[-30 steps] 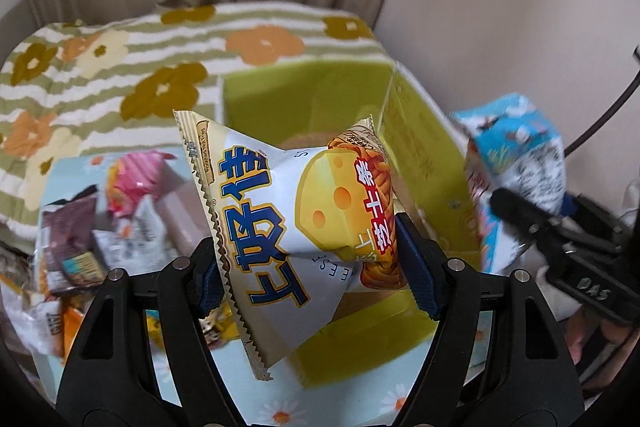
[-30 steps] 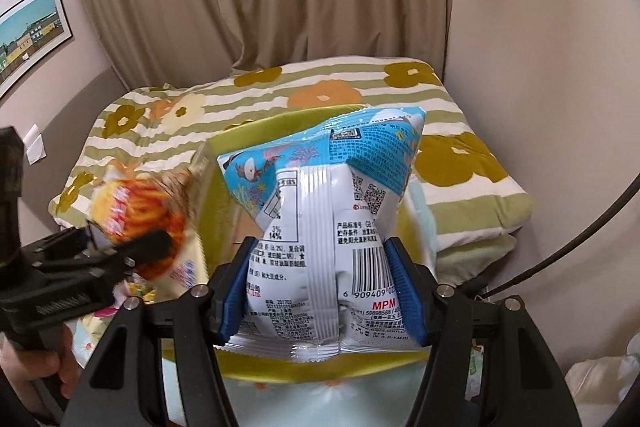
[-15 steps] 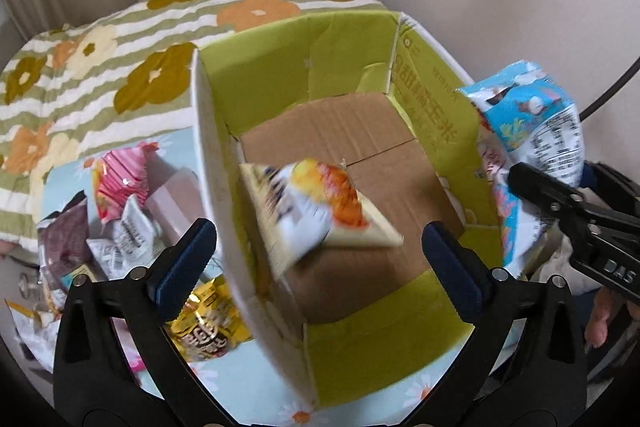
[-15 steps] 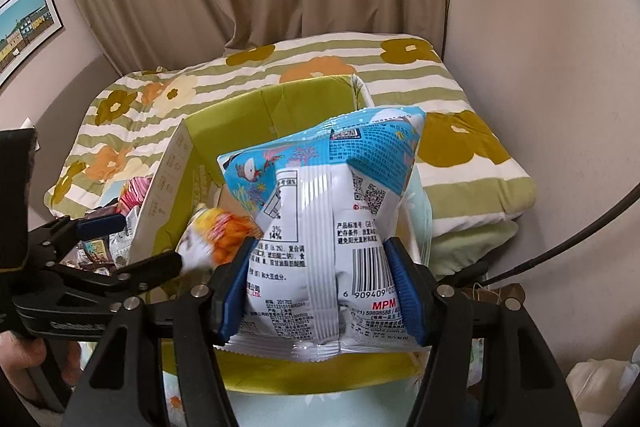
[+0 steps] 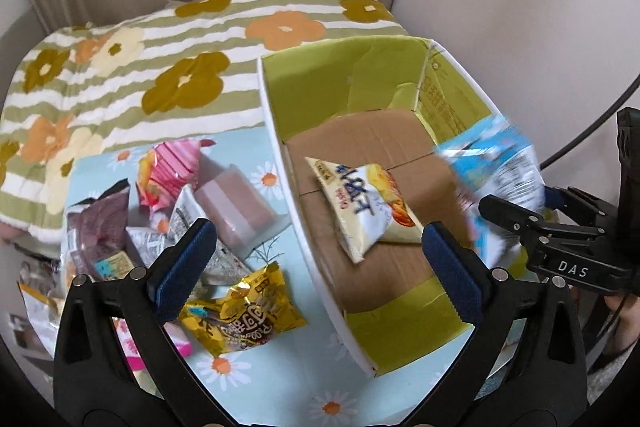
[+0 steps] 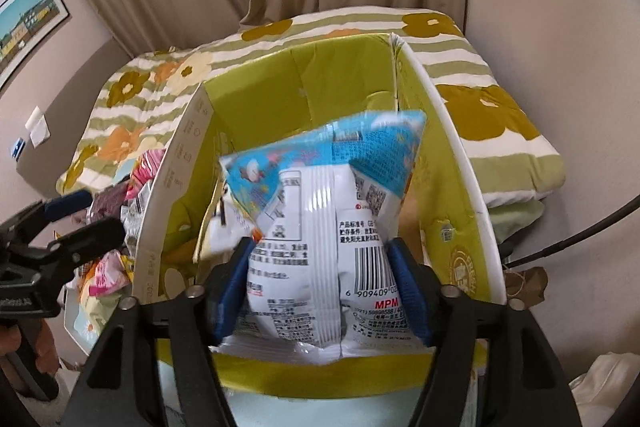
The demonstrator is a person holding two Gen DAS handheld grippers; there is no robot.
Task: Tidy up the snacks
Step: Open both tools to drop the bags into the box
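Right wrist view shows the right gripper above the green cardboard box, with the blue and white snack bag between its blue pads. Its jaws have just been opening; the bag sits between the pads, but its blurred upper part suggests that it is already slipping free, so the pads probably no longer press on it. The bag hangs over the inside of the box, near the front wall.

For a good release, the person should hold this gripper over the middle of the box until the bag has fully left the pads, and lift only after that, so that no corner of the bag catches on a pad or on the box rim.

Left wrist view gives what the other view hides. The left gripper has its jaws spread wide with nothing between them, and the yellow cheese snack bag lies flat on the brown floor of the box. To the left of the box, on the light blue daisy cloth, wait a yellow packet, a pink packet and a pale wrapped block. These are probably next.

In the right wrist view the falling bag covers most of the box floor, so the free space there cannot be judged.
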